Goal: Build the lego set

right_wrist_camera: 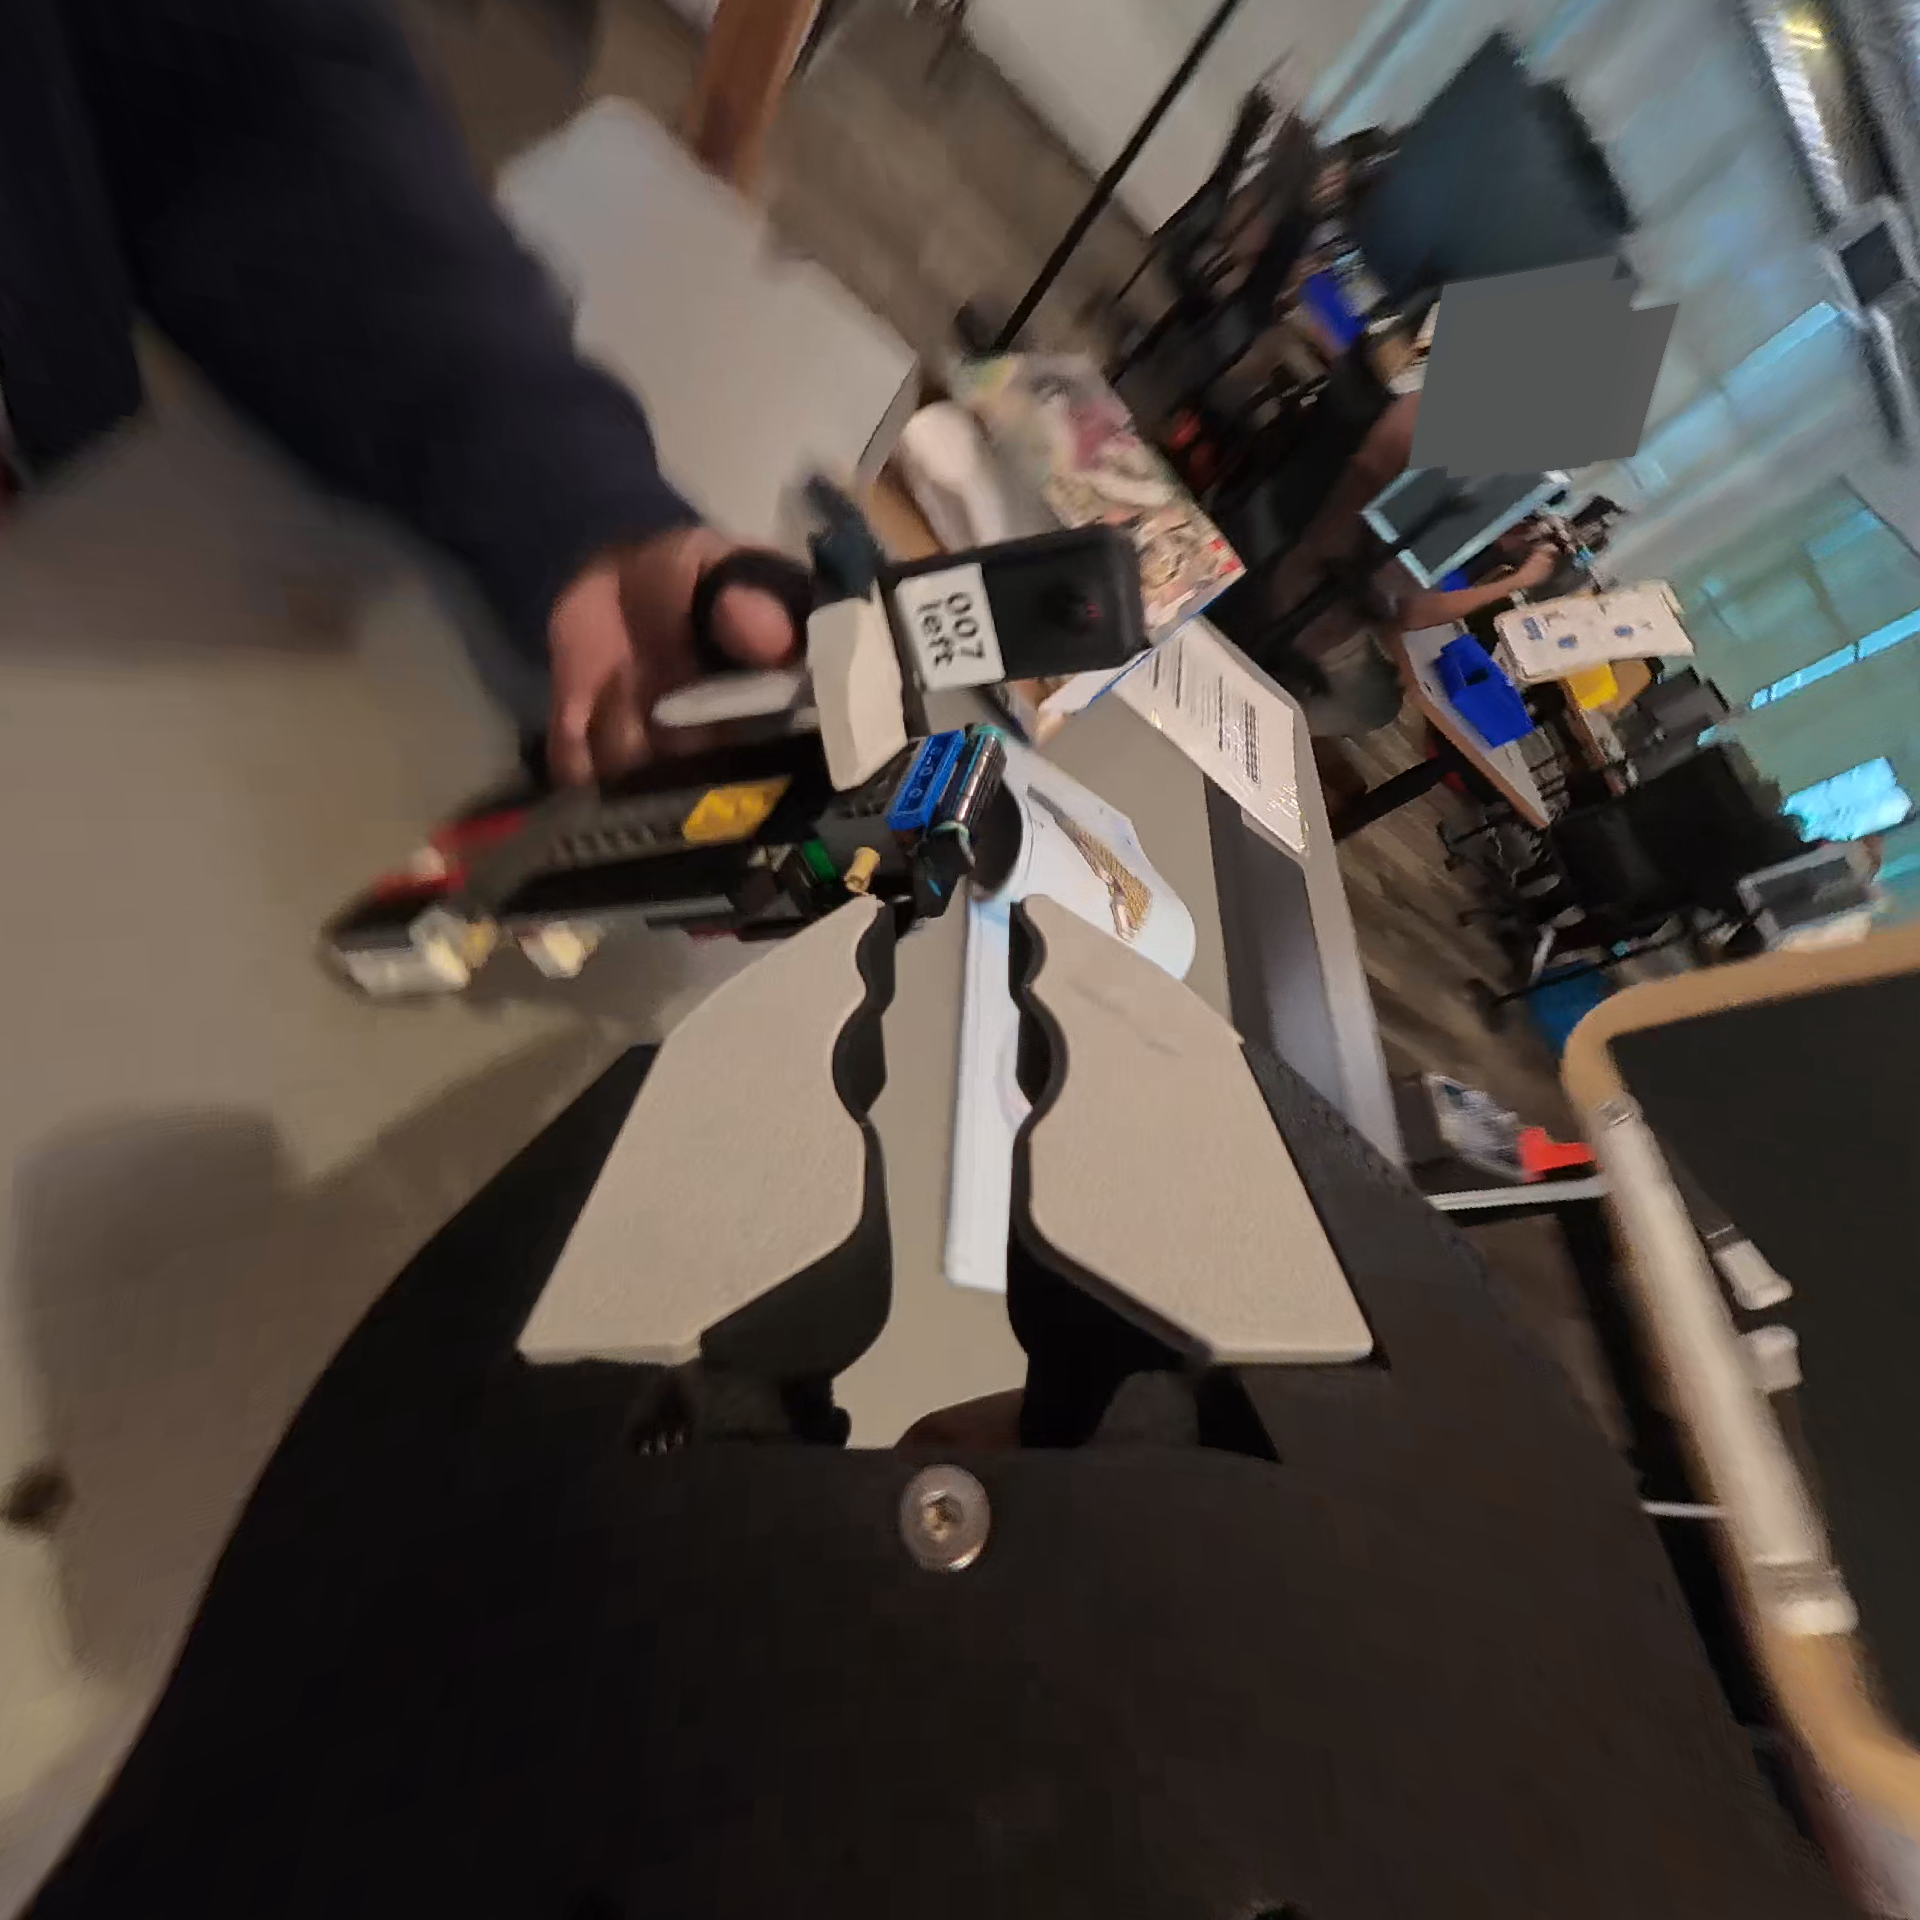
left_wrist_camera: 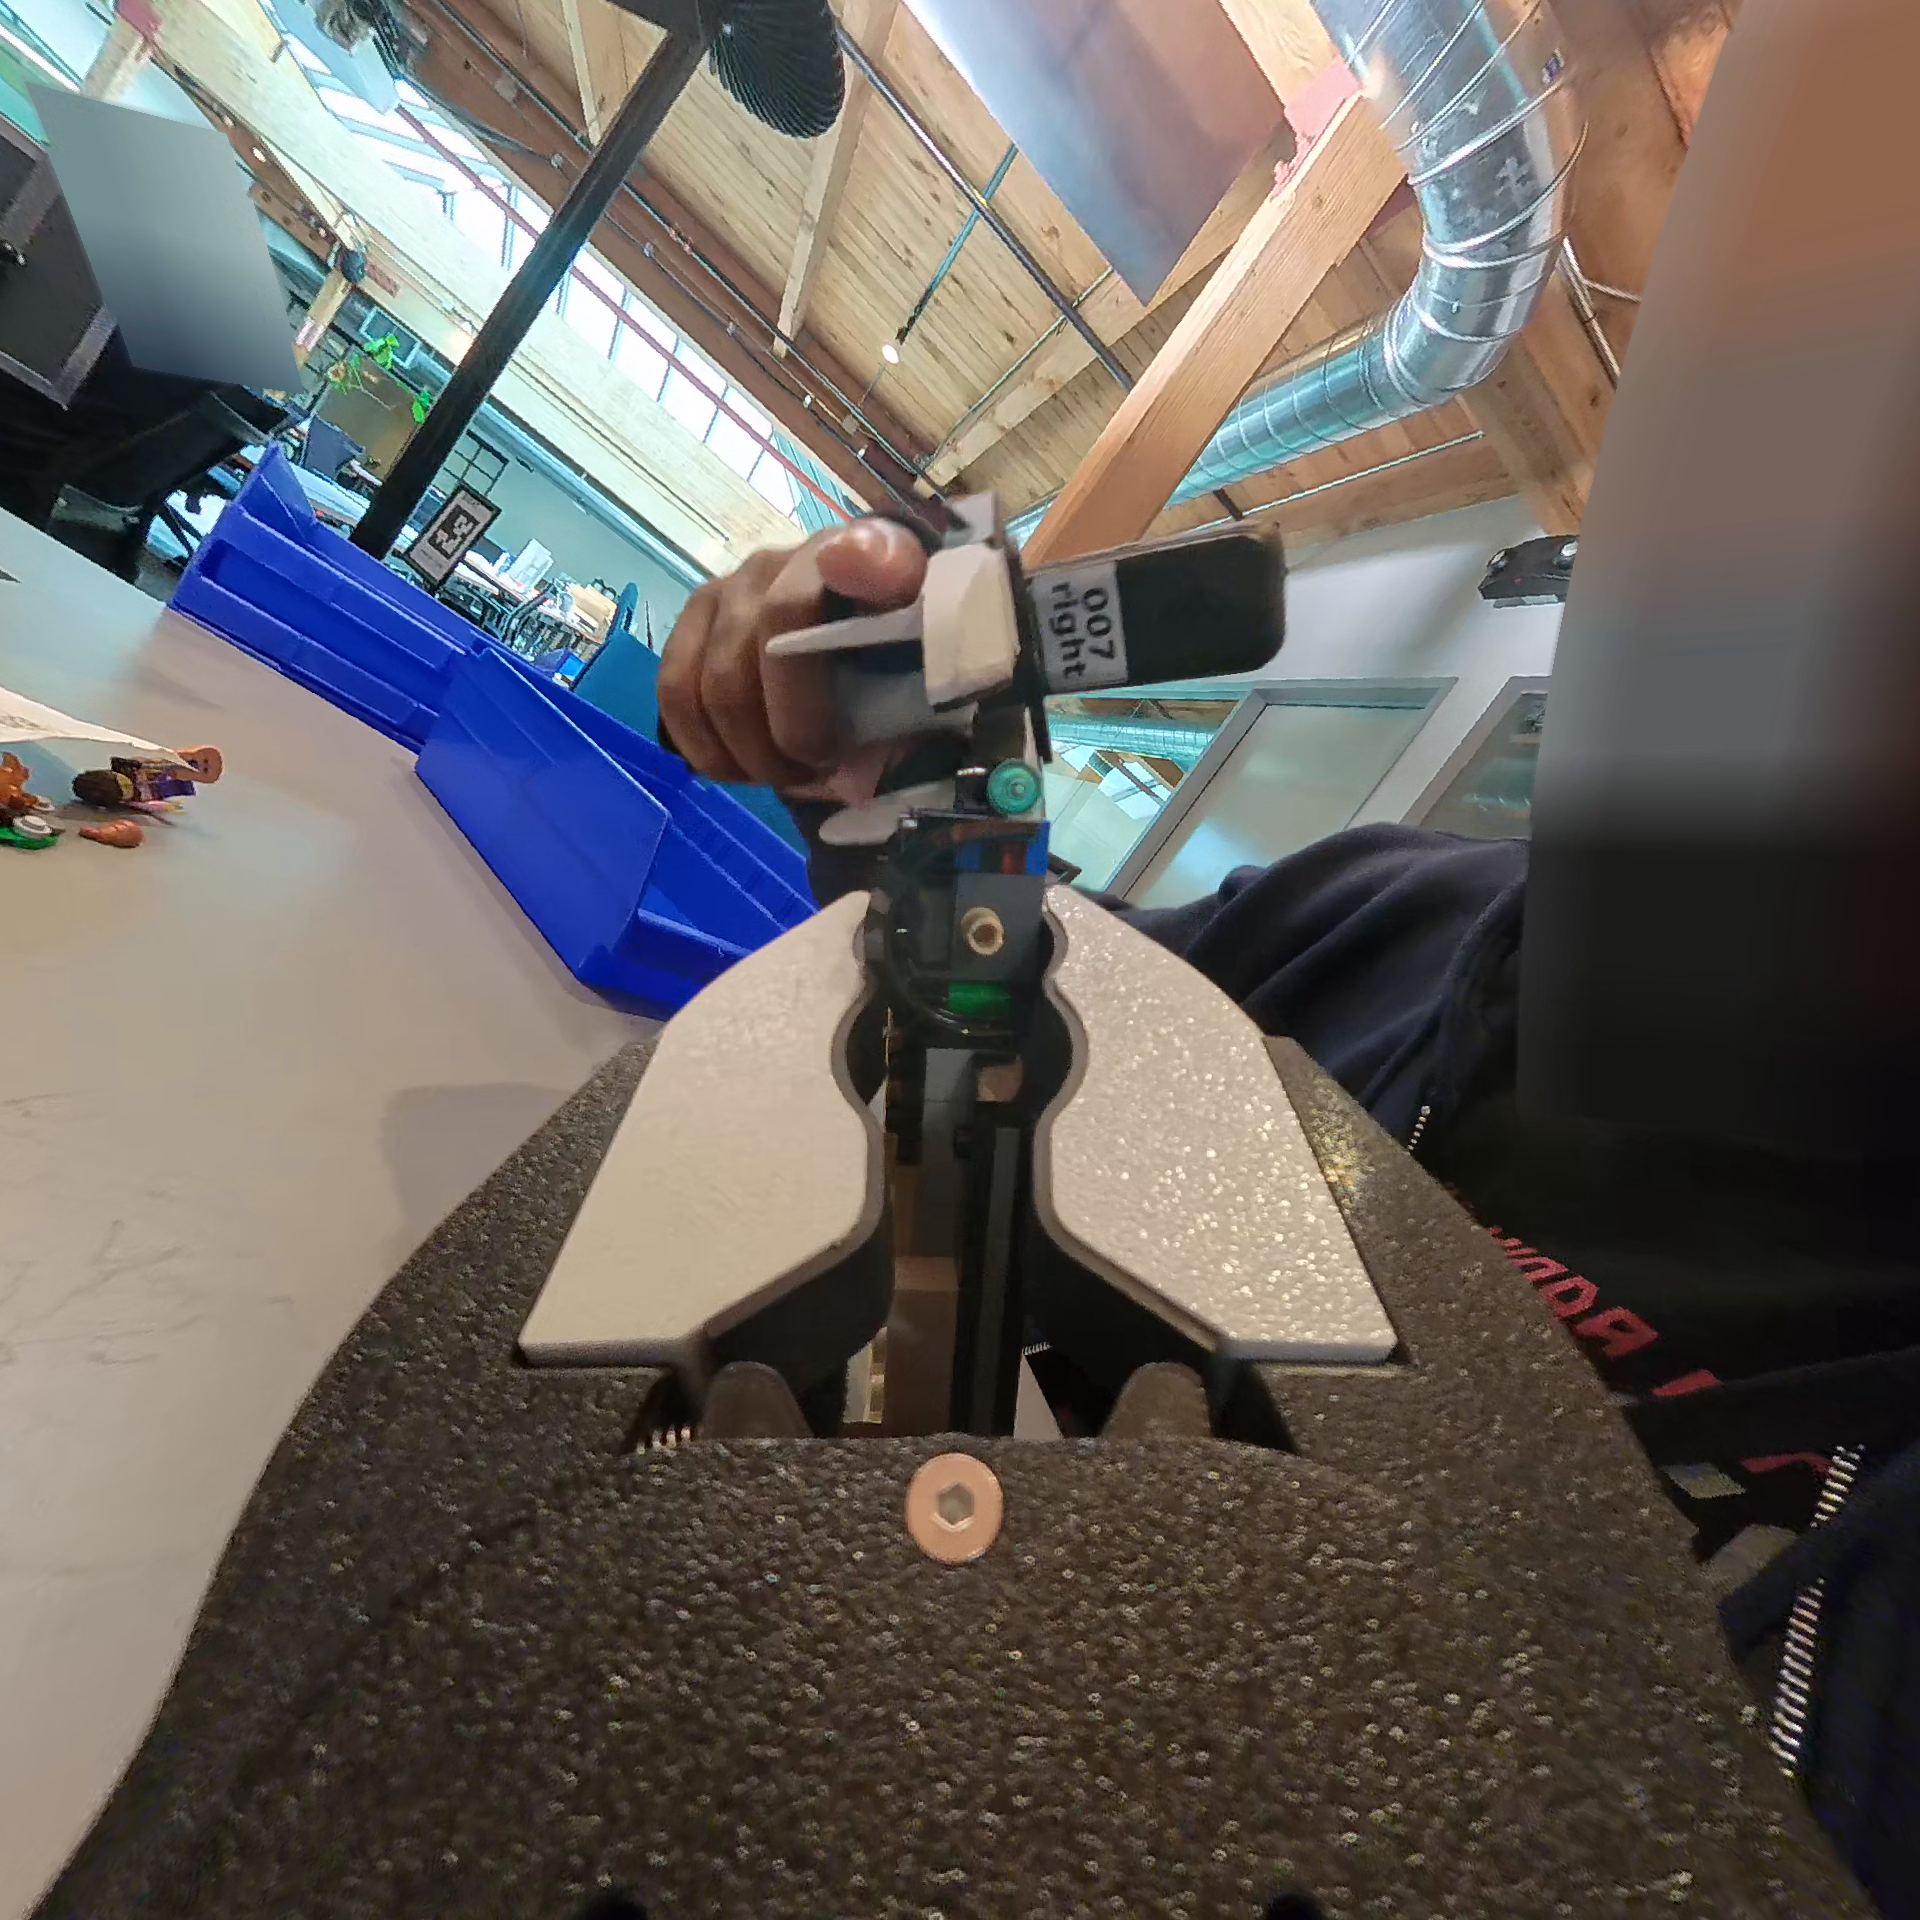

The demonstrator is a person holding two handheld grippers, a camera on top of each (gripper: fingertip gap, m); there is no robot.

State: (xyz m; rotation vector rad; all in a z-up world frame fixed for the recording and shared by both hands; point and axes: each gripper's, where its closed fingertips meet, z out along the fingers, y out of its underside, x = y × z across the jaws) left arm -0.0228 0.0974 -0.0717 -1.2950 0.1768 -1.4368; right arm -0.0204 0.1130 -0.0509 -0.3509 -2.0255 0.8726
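Observation:
My left gripper is shut on a long black brick-built model with blue, green and tan parts, and both pads press its sides. It holds the model in the air above the grey table. The right wrist view shows this model sticking out sideways from the left gripper. My right gripper is open, with only the table and paper showing between its fingers. Its left fingertip is just beside the model's blue-and-teal end. The left wrist view shows the right gripper just beyond the model's far end.
Blue bins lie along the table behind the model. Small loose brick pieces lie at the table's left. Printed sheets and a plastic-covered page lie on the table. A black panel with a wooden rim stands at the right.

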